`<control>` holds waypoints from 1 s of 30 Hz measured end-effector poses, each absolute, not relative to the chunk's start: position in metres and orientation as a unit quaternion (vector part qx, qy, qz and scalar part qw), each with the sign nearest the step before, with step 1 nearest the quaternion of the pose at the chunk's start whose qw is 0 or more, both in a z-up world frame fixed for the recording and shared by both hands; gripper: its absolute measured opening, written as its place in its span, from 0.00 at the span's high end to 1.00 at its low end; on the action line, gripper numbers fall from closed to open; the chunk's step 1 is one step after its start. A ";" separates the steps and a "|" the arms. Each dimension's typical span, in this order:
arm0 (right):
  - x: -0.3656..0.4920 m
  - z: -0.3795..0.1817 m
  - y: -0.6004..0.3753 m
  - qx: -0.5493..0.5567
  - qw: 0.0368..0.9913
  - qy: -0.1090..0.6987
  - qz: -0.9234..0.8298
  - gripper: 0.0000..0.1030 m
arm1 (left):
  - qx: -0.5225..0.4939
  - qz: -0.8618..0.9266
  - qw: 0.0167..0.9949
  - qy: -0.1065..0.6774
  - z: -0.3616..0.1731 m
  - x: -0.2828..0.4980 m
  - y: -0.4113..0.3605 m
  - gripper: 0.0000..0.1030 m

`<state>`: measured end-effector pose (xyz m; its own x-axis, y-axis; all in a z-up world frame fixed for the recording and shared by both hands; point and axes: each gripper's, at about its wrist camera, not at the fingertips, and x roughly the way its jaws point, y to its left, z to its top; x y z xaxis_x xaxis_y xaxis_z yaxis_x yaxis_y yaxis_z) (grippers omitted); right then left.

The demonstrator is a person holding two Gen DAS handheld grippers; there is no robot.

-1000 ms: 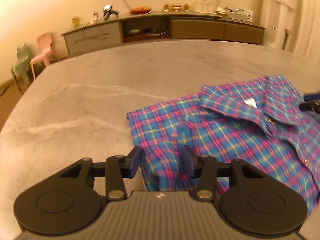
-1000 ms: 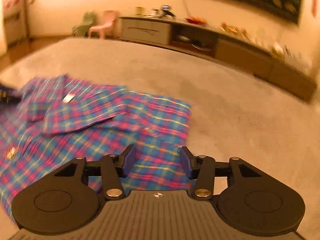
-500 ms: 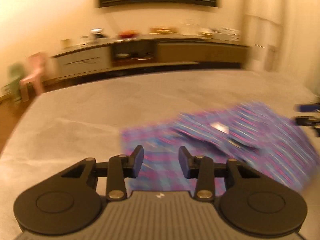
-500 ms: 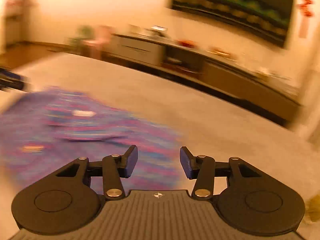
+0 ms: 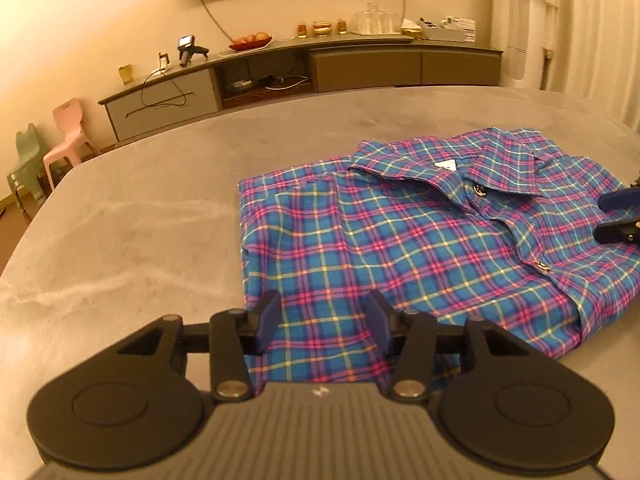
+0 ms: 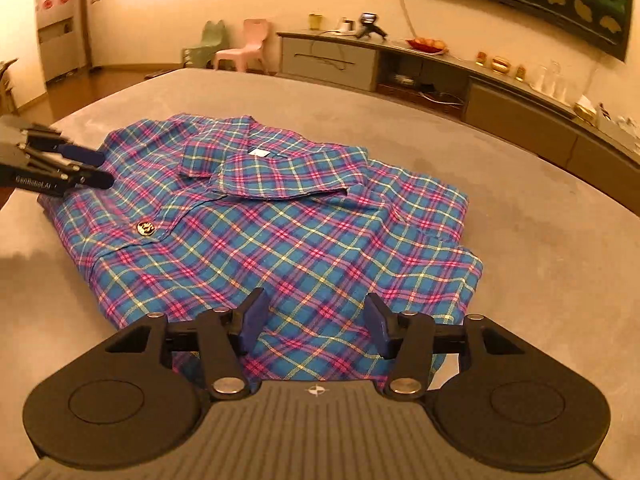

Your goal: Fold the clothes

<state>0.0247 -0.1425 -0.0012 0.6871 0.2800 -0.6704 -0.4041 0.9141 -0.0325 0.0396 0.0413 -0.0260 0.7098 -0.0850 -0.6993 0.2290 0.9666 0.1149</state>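
Left wrist view:
- shirt (image 5: 400, 240): plaid, blue/pink/yellow, folded into a rough rectangle, lies flat on grey table (image 5: 140, 220), right of centre; collar faces far side, white tag visible inside neck.
- left gripper (image 5: 323, 320): hovers over shirt's near-left corner, tilted down; jaws apart, have just been opening, nothing pinched. Cloth lies under the gap, pads don't press on it.
- right gripper (image 5: 618, 216): only blue-padded tips show at right edge, over shirt's right side near the button strip.
- bkgd: long low cabinet (image 5: 300, 76) along wall w/ fruit plate, small items; pink chair (image 5: 66, 136) + green chair at far left.

Right wrist view:
- shirt (image 6: 280, 232): same folded plaid, centre-left on table (image 6: 540, 240); collar away from camera, gold button (image 6: 145, 227) on front strip.
- right gripper (image 6: 316, 320): over shirt's near edge, towards its right corner; jaws apart, have just been opening, released, no cloth between pads.
- left gripper (image 6: 86, 168): enters from left edge, tips above shirt's left edge; can't tell if touching.
- bkgd: cabinet (image 6: 332, 62), two chairs, dark picture on wall upper right.
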 end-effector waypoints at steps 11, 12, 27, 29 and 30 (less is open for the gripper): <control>0.000 0.009 -0.210 -0.085 0.931 0.351 0.046 0.44 | 0.032 0.027 0.929 0.367 0.003 0.017 0.066 0.52; -0.008 0.014 -0.217 -0.081 0.933 0.351 0.024 0.44 | 0.035 0.026 0.931 0.362 0.009 0.011 0.065 0.46; -0.101 0.042 -0.144 -0.060 0.945 0.303 0.104 0.18 | 0.039 -0.028 0.935 0.352 0.023 -0.020 -0.014 0.06; -0.099 0.043 -0.144 -0.054 0.946 0.305 0.099 0.17 | 0.034 -0.033 0.933 0.356 0.020 -0.023 -0.018 0.04; -0.098 0.042 -0.146 -0.049 0.946 0.307 0.094 0.17 | 0.032 -0.035 0.932 0.359 0.019 -0.024 -0.020 0.01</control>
<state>-0.0978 -0.1460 0.0419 0.7945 0.1474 -0.5891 -0.2077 0.9775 -0.0355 -0.0238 -0.0199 0.0190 0.7401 -0.0425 -0.6712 0.0887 0.9955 0.0347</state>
